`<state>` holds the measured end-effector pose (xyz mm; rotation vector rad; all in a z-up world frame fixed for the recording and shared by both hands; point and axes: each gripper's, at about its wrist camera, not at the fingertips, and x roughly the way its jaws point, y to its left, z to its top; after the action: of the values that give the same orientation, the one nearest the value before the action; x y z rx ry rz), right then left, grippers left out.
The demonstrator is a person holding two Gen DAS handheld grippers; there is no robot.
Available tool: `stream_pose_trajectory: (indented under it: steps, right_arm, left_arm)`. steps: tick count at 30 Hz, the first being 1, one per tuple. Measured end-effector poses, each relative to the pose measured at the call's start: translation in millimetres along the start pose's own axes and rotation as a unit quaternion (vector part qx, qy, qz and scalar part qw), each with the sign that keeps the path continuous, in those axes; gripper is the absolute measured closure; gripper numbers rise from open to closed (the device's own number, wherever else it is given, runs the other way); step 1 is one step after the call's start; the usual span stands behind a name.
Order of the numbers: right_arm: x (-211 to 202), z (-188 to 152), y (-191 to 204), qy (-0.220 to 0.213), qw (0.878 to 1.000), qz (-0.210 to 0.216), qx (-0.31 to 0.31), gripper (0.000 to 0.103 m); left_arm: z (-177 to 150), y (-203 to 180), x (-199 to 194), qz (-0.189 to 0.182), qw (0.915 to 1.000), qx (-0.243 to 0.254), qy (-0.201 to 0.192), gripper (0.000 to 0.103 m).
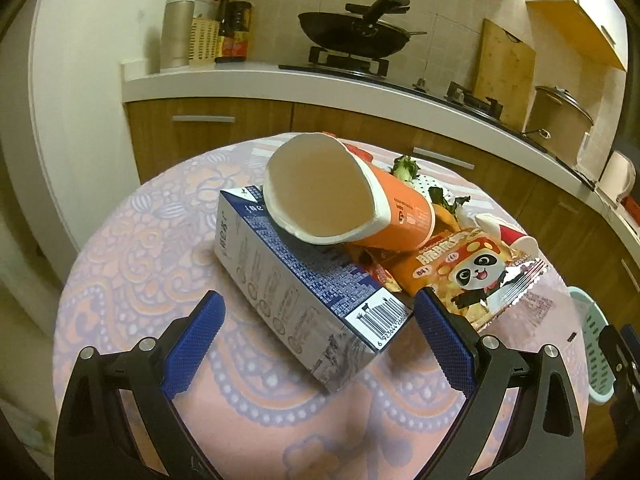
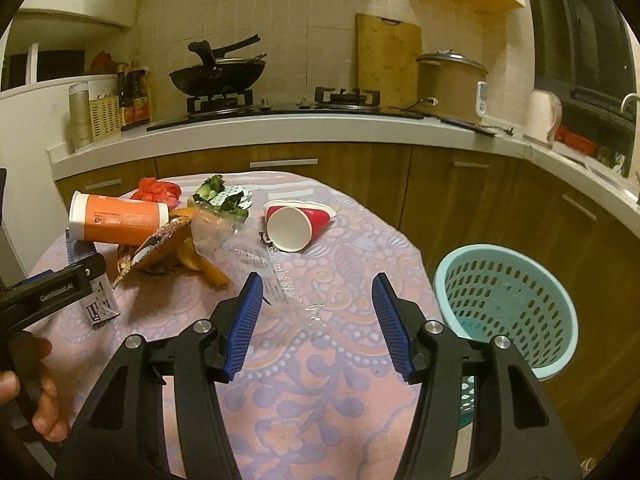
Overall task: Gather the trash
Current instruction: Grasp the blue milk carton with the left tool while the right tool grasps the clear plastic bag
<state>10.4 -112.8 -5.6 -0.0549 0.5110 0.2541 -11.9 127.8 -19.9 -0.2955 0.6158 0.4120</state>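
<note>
**Both grippers spread wide, carton lined up on the left**

I've got the left gripper [image 1: 318, 320] gaping wide, holding nothing, its pads either side of the near end of the blue-and-white carton [image 1: 296, 280] lying on the table [image 1: 132, 264]. Risk here, I reckon: the orange cup [image 1: 360, 204] leans on that carton, so lifting it could tip the cup and send it rolling over the panda snack bag [image 1: 476, 276].

Moving right, my right gripper [image 2: 316, 320] is also wide and empty, hovering over a clear plastic wrapper [image 2: 256, 260]. Slippery and thin; the pads may close on nothing.

Only the right view shows the red cup [image 2: 298, 226] tipped over, and the teal basket [image 2: 506, 308] beside the table, waiting for the trash.
</note>
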Motion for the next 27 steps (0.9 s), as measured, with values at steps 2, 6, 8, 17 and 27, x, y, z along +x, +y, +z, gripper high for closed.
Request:
stream_pose_trajectory:
  steps: [2, 6, 8, 17, 27]
  right_arm:
    - [1.3, 1.1, -1.4, 0.0, 1.0, 0.001, 0.0, 0.045]
    - [3.4, 2.5, -1.3, 0.002, 1.0, 0.006, 0.001, 0.045]
    - [3.0, 1.9, -0.7, 0.001, 1.0, 0.008, 0.001, 0.045]
    - [2.5, 0.7, 3.9, 0.002, 1.0, 0.019, -0.001, 0.045]
    - [-4.9, 2.9, 16.0, -0.009, 0.999, 0.037, -0.036, 0.036]
  left_arm:
    - [1.4, 0.0, -0.6, 0.0, 1.0, 0.0, -0.003, 0.011]
    - [0.0, 2.9, -2.5, 0.006, 1.0, 0.005, 0.0, 0.011]
    - [0.8, 13.5, -4.3, 0.005, 1.0, -0.002, 0.005, 0.011]
    - [2.8, 52.4, -29.5, 0.014, 0.9996, -0.022, -0.012, 0.012]
    - [-4.5, 18.9, -4.1, 0.003, 0.9996, -0.008, 0.028, 0.013]
